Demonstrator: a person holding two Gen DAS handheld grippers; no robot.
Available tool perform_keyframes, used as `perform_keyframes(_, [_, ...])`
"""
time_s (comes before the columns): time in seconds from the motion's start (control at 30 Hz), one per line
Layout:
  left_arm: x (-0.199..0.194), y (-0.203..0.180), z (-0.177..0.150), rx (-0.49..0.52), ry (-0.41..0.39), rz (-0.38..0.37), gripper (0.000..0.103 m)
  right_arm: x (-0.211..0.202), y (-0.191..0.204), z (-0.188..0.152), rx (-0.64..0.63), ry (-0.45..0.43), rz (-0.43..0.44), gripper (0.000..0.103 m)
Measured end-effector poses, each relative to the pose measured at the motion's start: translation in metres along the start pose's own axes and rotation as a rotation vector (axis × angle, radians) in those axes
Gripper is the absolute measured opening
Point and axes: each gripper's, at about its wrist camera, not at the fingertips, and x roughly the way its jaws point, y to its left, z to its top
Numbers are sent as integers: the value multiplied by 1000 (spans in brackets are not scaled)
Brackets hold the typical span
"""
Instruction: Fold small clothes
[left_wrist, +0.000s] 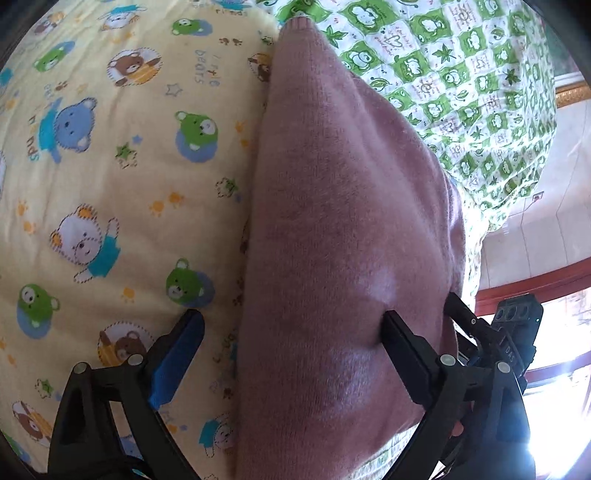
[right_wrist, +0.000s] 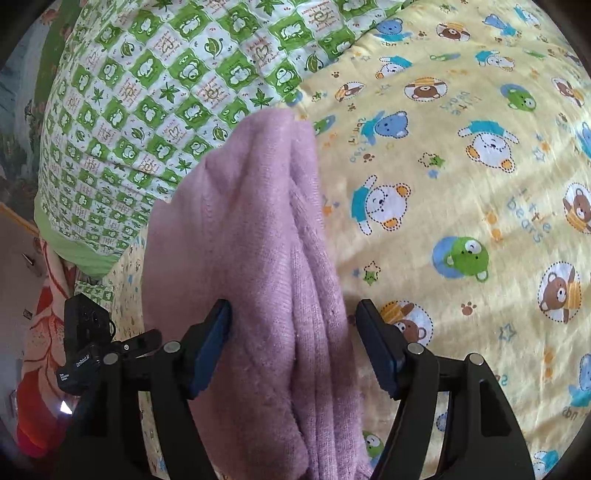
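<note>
pink knit garment, folded into a long narrow bundle, lying on the yellow bear-print sheet beside the green checked quilt. its long axis runs straight ahead, parallel to both sets of fingers. left gripper released, jaws wide, its right finger denting the cloth. right gripper likewise spread, straddling the near end without clamping it; it appears the nearer for the coming fold.

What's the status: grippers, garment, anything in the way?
Left gripper open, one finger pressing into the pink knit garment. Right gripper open, straddling it. Garment folded lengthwise on the yellow bear-print sheet. Green quilt beyond its far end.
</note>
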Motion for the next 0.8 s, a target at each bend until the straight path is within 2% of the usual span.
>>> perform_keyframes(0.17, [11,-9,8,20,3,-23,94,8,8,9,-19,-1,18,70])
perform_keyframes(0.23, [15,-6,10,8,-2,-52,86,14,7,11,-21,11,28,70])
perform_keyframes(0.27, [17,-4,10,-5,3,-82,75,16,7,12,-21,13,44,70])
perform_keyframes(0.3, [17,-2,10,-11,4,-91,71,18,5,12,-15,16,64,69])
perform_keyframes(0.33, [16,-3,9,-6,-3,-90,68,19,4,11,-6,21,84,60])
perform_keyframes(0.37, [13,-4,8,12,-13,-93,61,21,4,10,9,33,107,50])
perform_keyframes(0.4, [11,-7,7,23,-20,-96,55,23,4,9,27,40,121,48])
perform_keyframes(0.47, [4,-10,5,39,-32,-105,48,20,10,8,25,33,121,38])
perform_keyframes(0.5, [0,-11,5,43,-37,-107,46,16,14,7,23,29,118,37])
perform_keyframes(0.6, [-21,-12,3,31,-64,-128,43,3,32,5,23,0,140,34])
perform_keyframes(0.7, [-54,-8,-1,25,-115,-128,43,-12,56,3,2,-34,200,33])
perform_keyframes(0.8, [-95,7,-9,12,-157,-121,43,-15,85,-3,-28,-31,248,33])
